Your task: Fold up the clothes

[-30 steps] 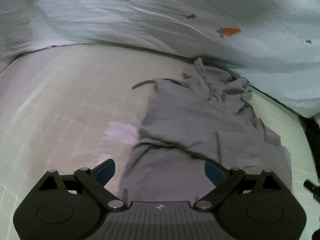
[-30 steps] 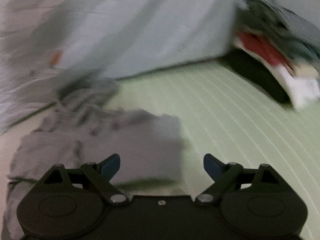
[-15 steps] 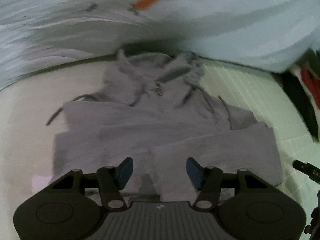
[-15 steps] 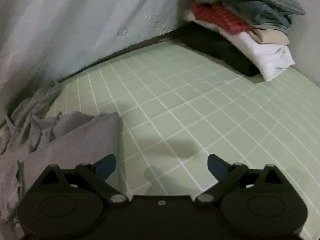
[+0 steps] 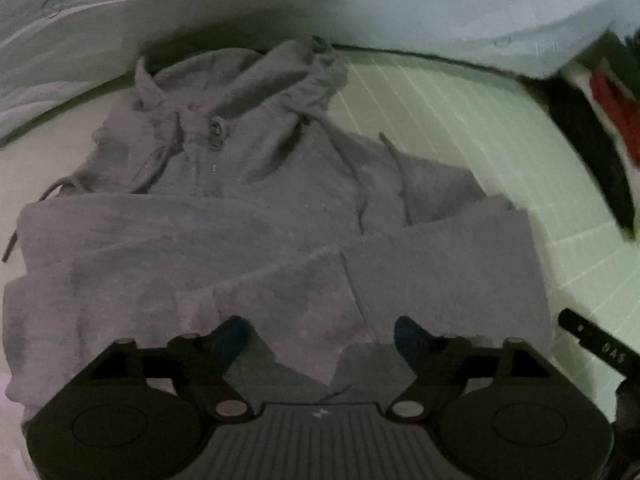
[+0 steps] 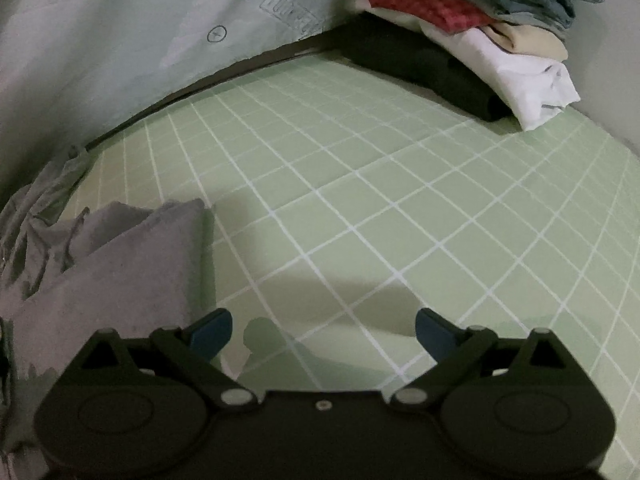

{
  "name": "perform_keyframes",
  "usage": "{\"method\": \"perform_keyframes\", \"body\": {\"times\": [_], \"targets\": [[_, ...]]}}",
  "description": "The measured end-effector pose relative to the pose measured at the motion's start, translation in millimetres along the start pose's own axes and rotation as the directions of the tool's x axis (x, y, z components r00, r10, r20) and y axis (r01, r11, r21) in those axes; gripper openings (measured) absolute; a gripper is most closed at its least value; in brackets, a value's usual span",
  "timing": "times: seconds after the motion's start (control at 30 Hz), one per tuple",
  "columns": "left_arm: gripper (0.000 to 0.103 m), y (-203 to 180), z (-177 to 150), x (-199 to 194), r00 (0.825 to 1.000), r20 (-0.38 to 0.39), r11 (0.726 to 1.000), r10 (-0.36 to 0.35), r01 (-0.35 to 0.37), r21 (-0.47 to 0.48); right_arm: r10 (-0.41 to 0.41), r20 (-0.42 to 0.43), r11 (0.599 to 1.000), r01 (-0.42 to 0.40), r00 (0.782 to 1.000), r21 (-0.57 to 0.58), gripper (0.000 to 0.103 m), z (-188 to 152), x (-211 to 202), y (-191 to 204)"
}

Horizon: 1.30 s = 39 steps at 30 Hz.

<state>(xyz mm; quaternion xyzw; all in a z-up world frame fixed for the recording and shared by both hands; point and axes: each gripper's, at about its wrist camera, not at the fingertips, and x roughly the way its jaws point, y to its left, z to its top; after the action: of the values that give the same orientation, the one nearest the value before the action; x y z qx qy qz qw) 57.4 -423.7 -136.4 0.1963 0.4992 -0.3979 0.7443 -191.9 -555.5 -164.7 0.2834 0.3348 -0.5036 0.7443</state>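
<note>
A grey hooded sweatshirt [image 5: 248,208] lies on the green grid mat [image 5: 460,120], hood toward the back, both sleeves folded across its front. My left gripper [image 5: 322,334] hovers over its near hem, jaws open, holding nothing. In the right wrist view the sweatshirt's right edge [image 6: 120,264] shows at the left. My right gripper [image 6: 323,330] is open and empty over bare mat [image 6: 380,200] just right of the garment.
A stack of folded clothes [image 6: 472,40] sits at the back right of the mat; it shows blurred at the right of the left wrist view [image 5: 600,120]. A pale sheet [image 6: 140,40] hangs behind. Part of the right gripper [image 5: 600,346] shows at the left view's right edge.
The left gripper swung from the garment's left side to over its near hem, its jaws narrowing then reopening. The right gripper moved right, off the sweatshirt, to over bare mat.
</note>
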Motion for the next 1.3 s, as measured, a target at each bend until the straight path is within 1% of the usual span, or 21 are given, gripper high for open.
{"method": "perform_keyframes", "body": {"times": [0.03,0.07,0.1,0.13,0.17,0.2,0.23,0.27,0.37,0.47,0.57,0.7,0.9,0.93,1.0,1.07,1.13,1.3], "targets": [[0.083,-3,-1,3,1.000,-0.003,1.000,0.007,-0.007,0.017,-0.003,-0.002,1.000,0.003,1.000,-0.005,0.099,0,0,1],[0.079,-4,-3,4,1.000,0.000,0.999,0.010,-0.010,0.030,-0.005,-0.004,1.000,0.005,1.000,-0.011,0.099,0,1,1],[0.066,-4,-5,3,1.000,0.007,0.999,0.011,-0.011,0.041,-0.008,-0.006,1.000,0.008,1.000,-0.016,0.099,-1,1,2],[0.059,-4,-6,3,1.000,0.014,0.999,0.012,-0.012,0.051,-0.010,-0.008,1.000,0.010,1.000,-0.022,0.099,-1,1,2],[0.049,-2,-7,1,1.000,0.022,0.999,0.005,-0.006,0.052,-0.012,-0.009,1.000,0.012,1.000,-0.029,0.099,-1,1,3],[0.031,2,-7,-2,0.999,0.032,0.999,-0.015,0.013,0.038,-0.013,-0.008,0.999,0.013,1.000,-0.038,0.099,-2,1,4],[0.019,6,-7,-5,0.999,0.040,0.999,-0.031,0.030,0.019,-0.014,-0.008,0.999,0.014,1.000,-0.045,0.099,-2,0,5],[0.009,9,-6,-9,0.998,0.048,0.999,-0.035,0.035,0.006,-0.018,-0.010,0.998,0.018,1.000,-0.054,0.099,-3,0,6],[0.009,18,-6,-24,0.995,0.098,0.999,-0.032,0.033,-0.003,-0.040,-0.020,0.995,0.039,0.999,-0.089,0.099,-5,1,10],[0.009,33,-6,-49,0.985,0.170,0.999,-0.027,0.034,-0.039,-0.050,-0.017,0.992,0.047,0.999,-0.117,0.099,-7,-4,13],[0.009,56,-5,-78,0.967,0.255,0.994,-0.001,0.028,-0.101,-0.051,0.000,0.989,0.051,0.999,-0.140,0.099,-9,-11,15],[0.009,101,-8,-108,0.940,0.333,0.978,0.076,-0.004,-0.210,-0.053,0.019,0.985,0.055,0.998,-0.164,0.099,-12,-23,18],[0.009,169,-12,-152,0.883,0.423,0.930,0.204,-0.039,-0.366,-0.054,0.023,0.979,0.057,0.998,-0.195,0.099,-23,-35,23],[0.009,179,-15,-155,0.877,0.427,0.922,0.222,-0.047,-0.384,-0.054,0.025,0.978,0.058,0.998,-0.198,0.099,-24,-36,25],[0.009,201,-21,-161,0.867,0.435,0.904,0.244,-0.040,-0.426,-0.055,0.028,0.978,0.059,0.998,-0.202,0.099,-26,-38,27],[0.009,215,-26,-163,0.857,0.440,0.886,0.268,-0.041,-0.461,-0.055,0.031,0.977,0.060,0.998,-0.206,0.099,-27,-41,29],[0.009,228,-34,-168,0.843,0.447,0.868,0.298,-0.044,-0.495,-0.054,0.035,0.975,0.060,0.998,-0.213,0.099,-29,-43,31],[0.009,262,-48,-177,0.809,0.450,0.805,0.377,-0.046,-0.591,-0.033,0.035,0.970,0.040,0.999,-0.240,0.099,-31,-45,37]]}}
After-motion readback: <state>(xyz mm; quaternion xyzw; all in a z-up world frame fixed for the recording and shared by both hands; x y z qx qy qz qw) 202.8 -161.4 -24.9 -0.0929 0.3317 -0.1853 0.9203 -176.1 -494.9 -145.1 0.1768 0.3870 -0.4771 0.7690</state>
